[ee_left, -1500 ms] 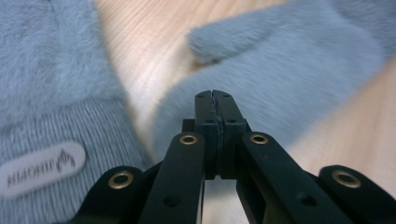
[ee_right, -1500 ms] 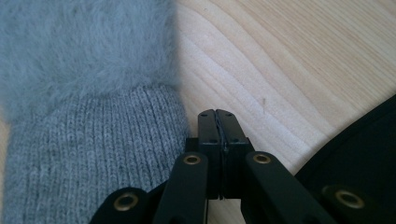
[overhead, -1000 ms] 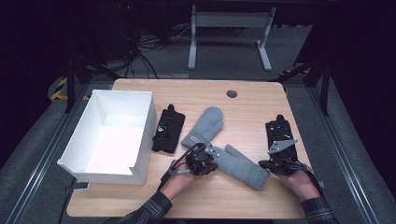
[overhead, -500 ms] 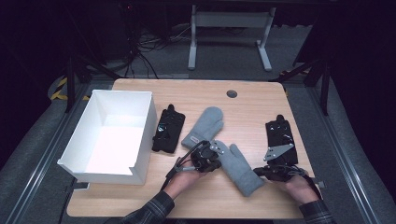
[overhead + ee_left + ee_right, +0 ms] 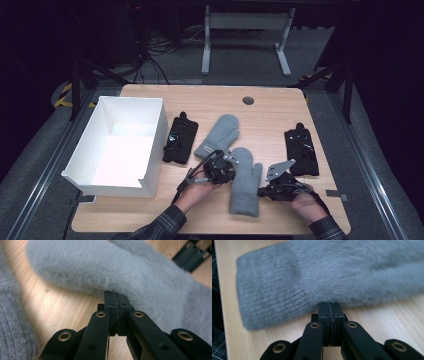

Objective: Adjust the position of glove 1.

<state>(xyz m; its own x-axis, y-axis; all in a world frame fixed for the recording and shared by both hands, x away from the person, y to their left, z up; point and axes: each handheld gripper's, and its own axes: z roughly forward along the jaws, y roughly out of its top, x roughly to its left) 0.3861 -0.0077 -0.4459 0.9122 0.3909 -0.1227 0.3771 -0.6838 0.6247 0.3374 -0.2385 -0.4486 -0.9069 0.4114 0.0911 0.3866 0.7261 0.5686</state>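
Right gripper point(image 5: 329, 305): my jaws pressed together on mitten's edge.
Grey mitten point(image 5: 317, 275): lying flat on counter point(image 5: 387, 317).

Two grey fuzzy mittens on the surface

The near mitten point(image 5: 245, 182) lies flat, ribbed cuff toward the person, thumb to the right, pinched at both edges. The far mitten point(image 5: 219, 136) lies tilted, tip away, its cuff just beside the near one's tip.

Both hands sit low in the frame. The left gripper point(image 5: 226, 165) and right gripper point(image 5: 263, 190) have their jaws squeezed tight together.
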